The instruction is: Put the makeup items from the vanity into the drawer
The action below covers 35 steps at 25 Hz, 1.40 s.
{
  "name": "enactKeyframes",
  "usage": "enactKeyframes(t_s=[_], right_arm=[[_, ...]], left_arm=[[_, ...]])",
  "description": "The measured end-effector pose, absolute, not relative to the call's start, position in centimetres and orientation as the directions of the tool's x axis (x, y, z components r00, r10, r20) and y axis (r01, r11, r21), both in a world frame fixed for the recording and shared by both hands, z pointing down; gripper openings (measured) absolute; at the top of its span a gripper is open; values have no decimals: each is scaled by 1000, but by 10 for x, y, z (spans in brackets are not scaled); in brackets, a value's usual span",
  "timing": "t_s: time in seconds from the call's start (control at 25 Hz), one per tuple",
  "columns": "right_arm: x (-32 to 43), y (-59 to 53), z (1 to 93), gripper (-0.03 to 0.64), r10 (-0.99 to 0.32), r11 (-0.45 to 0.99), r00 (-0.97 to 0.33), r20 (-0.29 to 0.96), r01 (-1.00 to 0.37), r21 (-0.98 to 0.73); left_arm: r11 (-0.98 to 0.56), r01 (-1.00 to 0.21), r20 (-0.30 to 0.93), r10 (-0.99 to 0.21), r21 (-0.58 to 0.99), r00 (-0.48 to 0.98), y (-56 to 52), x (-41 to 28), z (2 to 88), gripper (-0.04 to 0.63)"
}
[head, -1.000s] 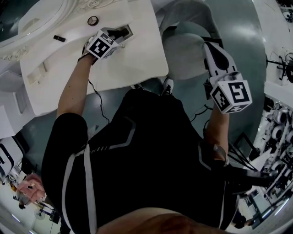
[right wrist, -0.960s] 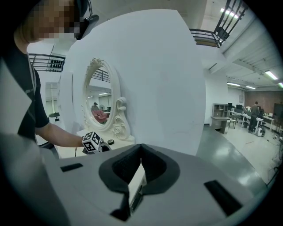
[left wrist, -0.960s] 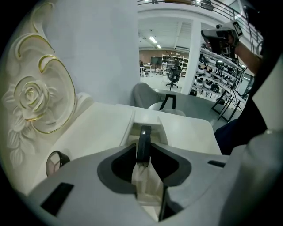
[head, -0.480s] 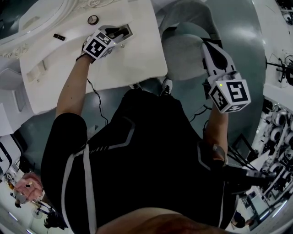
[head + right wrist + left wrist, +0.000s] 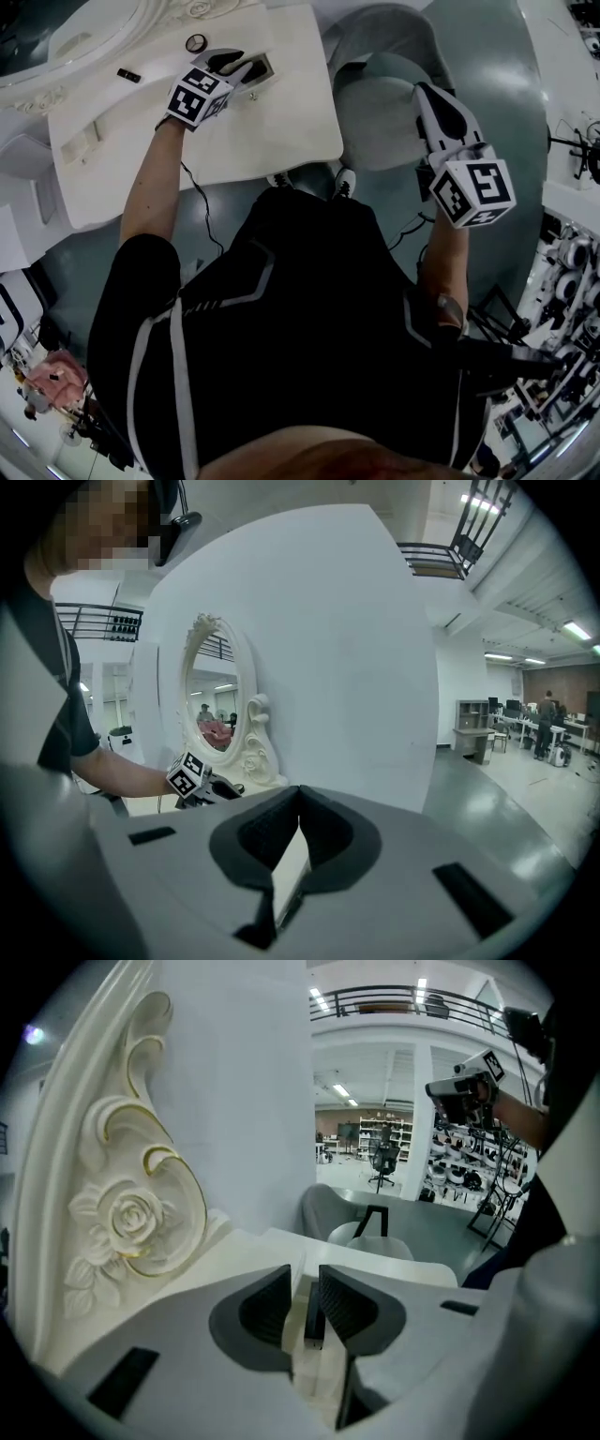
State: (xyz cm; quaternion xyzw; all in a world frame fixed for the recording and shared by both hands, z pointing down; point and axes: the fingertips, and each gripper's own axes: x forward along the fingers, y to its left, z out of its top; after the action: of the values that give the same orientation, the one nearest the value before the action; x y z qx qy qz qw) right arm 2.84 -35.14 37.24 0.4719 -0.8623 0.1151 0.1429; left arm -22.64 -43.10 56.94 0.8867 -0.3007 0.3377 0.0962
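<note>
- Closest in, the right gripper (image 5: 427, 94) is held off to the side above a grey stool (image 5: 375, 117), well apart from the vanity (image 5: 272, 131). Its own view shows the jaws meeting at the tips with nothing between them.
- Farther out, the left gripper (image 5: 239, 67) reaches over the white vanity top, its tips at a small open compartment (image 5: 267, 63) sunk into the surface.
- In the left gripper view the jaws stand a narrow gap apart. A slim dark makeup item (image 5: 314, 1316) stands between them — hard by the right jaw, with a sliver of space to the left one — over the compartment's pale inside.
- Beyond the left gripper, a round compact (image 5: 195, 42) lies on the top just beside it, and a small black item (image 5: 129, 75) lies farther left.
- At the back — the carved mirror frame (image 5: 122, 1222) with its rose, edged in gold.
</note>
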Motion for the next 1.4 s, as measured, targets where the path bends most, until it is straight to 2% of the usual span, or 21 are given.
enactKeyframes(t_s=[0.2, 0.44, 0.88, 1.16, 1.4], right_arm=[[29, -353, 367, 6, -771, 553, -540, 337, -831, -65], [30, -359, 348, 6, -765, 588, -576, 288, -807, -56], [28, -384, 324, 5, -730, 649, -643, 232, -758, -60], [22, -392, 301, 6, -705, 691, -684, 189, -722, -36], [11, -393, 296, 5, -659, 739, -728, 189, -674, -22]], left_arm=[[-782, -616, 579, -544, -89, 607, -424, -222, 530, 94], [-643, -763, 389, -722, -73, 571, -424, -232, 462, 91], [-496, -868, 176, -857, -26, 485, -394, -236, 357, 6], [-437, -898, 131, -888, 61, 441, -389, -231, 325, 5], [-389, -921, 118, -914, 7, 387, -377, -222, 306, 5]])
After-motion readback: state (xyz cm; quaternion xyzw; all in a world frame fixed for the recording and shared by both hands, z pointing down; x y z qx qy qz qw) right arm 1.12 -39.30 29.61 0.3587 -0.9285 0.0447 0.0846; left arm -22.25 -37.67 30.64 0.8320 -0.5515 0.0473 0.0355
